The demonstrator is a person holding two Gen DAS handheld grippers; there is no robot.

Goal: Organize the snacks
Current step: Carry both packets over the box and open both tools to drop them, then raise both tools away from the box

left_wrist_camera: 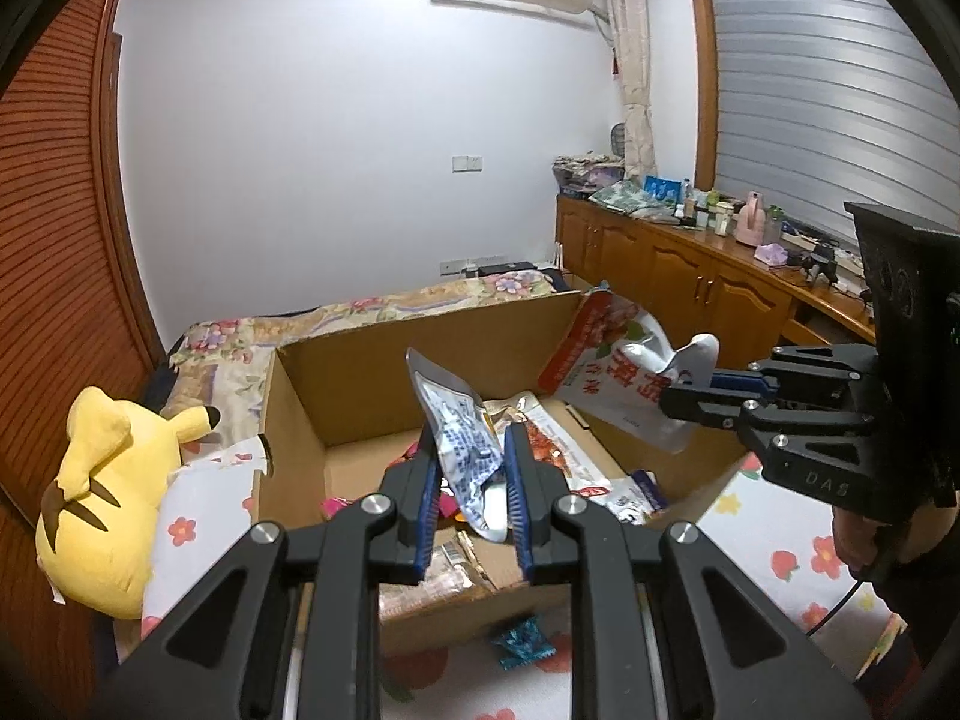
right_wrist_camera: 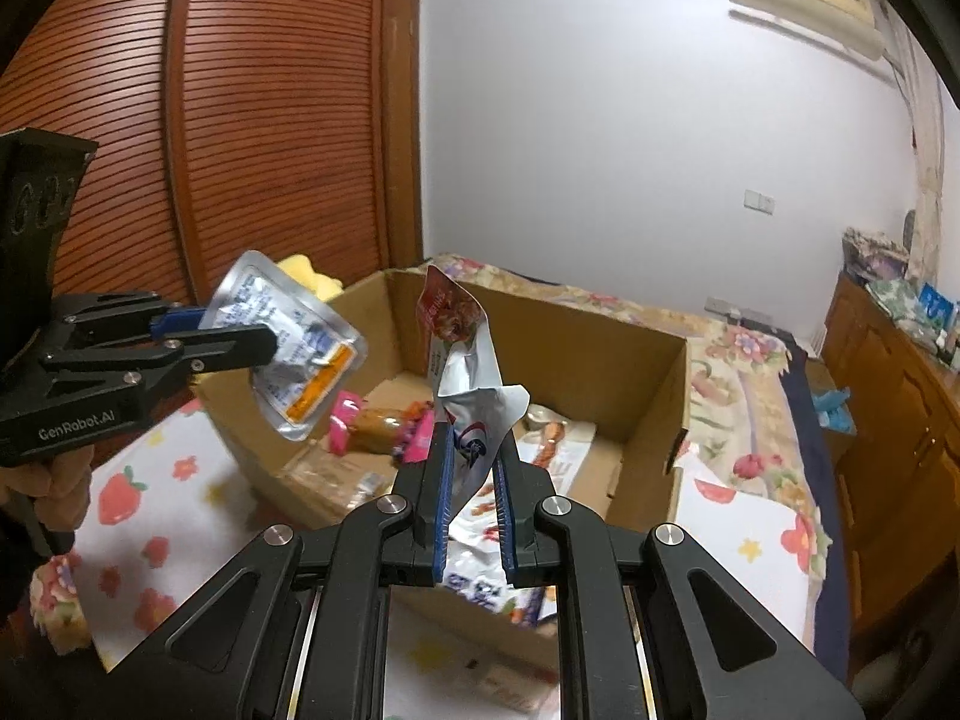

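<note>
An open cardboard box sits on a flowered bedsheet and holds several snack packets. My left gripper is shut on a silver pouch with blue print and holds it above the box; the pouch and that gripper also show in the right wrist view. My right gripper is shut on a red and white snack bag, held above the box; the bag and that gripper show at the box's right side in the left wrist view.
A yellow plush toy lies left of the box. A blue candy wrapper lies on the sheet in front of the box. Wooden cabinets with clutter line the right wall. A wooden wardrobe stands to the left.
</note>
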